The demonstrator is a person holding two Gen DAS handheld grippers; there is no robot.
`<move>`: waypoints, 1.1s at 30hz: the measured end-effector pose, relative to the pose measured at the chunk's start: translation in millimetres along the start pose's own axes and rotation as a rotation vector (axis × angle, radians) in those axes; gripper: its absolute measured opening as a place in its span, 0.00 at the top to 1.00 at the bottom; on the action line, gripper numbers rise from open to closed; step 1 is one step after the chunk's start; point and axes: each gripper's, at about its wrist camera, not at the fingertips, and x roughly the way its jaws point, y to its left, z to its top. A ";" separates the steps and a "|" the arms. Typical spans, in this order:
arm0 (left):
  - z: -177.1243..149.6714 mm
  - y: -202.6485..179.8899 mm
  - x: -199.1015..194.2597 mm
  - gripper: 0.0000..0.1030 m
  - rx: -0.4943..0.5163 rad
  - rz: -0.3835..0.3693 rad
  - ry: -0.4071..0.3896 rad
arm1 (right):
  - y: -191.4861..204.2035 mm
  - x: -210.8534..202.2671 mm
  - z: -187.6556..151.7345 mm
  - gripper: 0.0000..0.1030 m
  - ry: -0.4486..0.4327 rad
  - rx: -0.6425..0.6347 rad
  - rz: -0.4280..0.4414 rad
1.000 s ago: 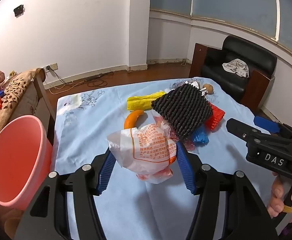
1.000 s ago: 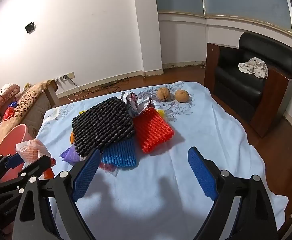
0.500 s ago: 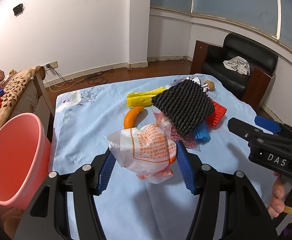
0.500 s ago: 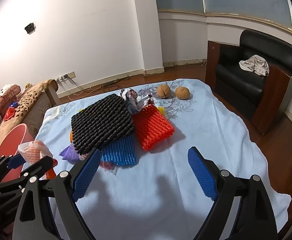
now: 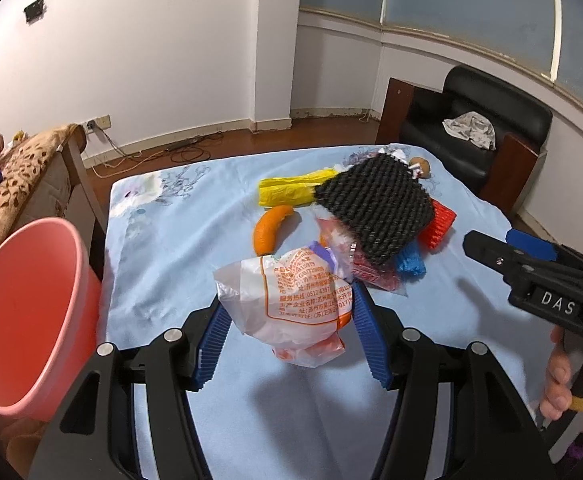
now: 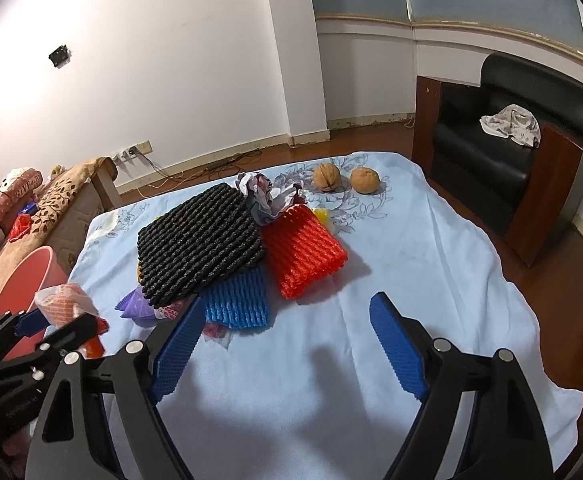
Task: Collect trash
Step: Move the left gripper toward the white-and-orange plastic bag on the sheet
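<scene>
- My left gripper (image 5: pixel 287 332) is clamped on the crumpled plastic bag (image 5: pixel 287 304), held above the blue cloth (image 5: pixel 179 240); thin film could slide out.
- The pink bucket (image 5: pixel 23 312) sits to my left; swinging short drops the bag outside.
- My right gripper (image 6: pixel 287 344) hangs spread and empty, with the foam pile (image 6: pixel 199 244) ahead-left; reaching in could scatter it.

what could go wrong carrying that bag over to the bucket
The left hand-held gripper pinches only the thin plastic bag, so it may slip or tear. Its loose tail hangs below the fingers and could snag the pink bucket rim, which stands off the table's edge.
</scene>
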 end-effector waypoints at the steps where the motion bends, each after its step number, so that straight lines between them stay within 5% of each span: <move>1: -0.5 6.8 -1.1 0.42 -0.016 -0.021 0.003 | -0.6 0.9 0.1 0.21 0.005 0.004 0.005; 16: -2.5 51.8 -13.2 0.42 -0.159 -0.129 0.000 | 1.0 11.0 4.6 0.27 0.049 0.002 0.108; 23: -0.5 36.5 -11.6 0.42 -0.094 -0.099 -0.020 | 11.3 1.8 11.2 0.28 0.055 0.032 0.270; 33: -5.9 28.5 1.2 0.32 -0.065 -0.161 0.075 | 11.2 6.7 7.4 0.28 0.095 -0.018 0.203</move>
